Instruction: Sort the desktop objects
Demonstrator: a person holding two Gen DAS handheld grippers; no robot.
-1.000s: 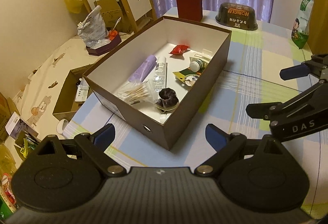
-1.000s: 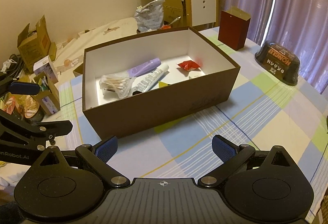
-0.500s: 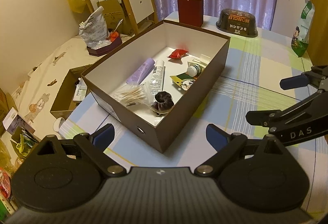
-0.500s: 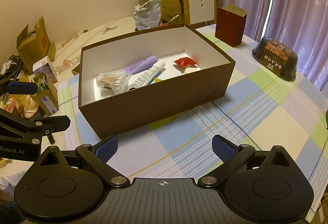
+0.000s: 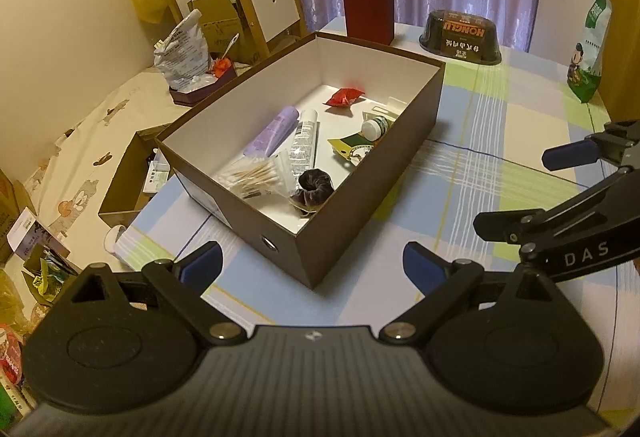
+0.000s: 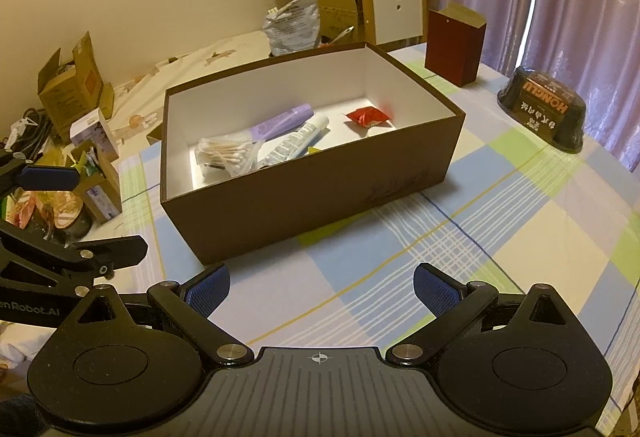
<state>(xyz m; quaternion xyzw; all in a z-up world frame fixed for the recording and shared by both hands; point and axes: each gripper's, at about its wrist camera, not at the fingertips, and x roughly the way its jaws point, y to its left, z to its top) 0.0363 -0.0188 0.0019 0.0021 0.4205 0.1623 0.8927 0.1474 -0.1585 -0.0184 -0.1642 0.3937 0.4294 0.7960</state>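
Both hand-held grippers, left [image 5: 311, 264] and right [image 6: 321, 284], are spread wide and hold nothing. All small things lie inside the brown cardboard box [image 5: 362, 197] mid-frame. Check the checked worktop [image 6: 460, 237] for leftovers.

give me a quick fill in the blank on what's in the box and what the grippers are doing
1. The dark scrunchie lies inside the ____ box.
2. Both the left gripper and the right gripper hold ____.
3. The snack packet at the box's far end is ____ in colour.
4. The purple tube lies beside a bag of cotton ____.

Missing words: brown; nothing; red; swabs
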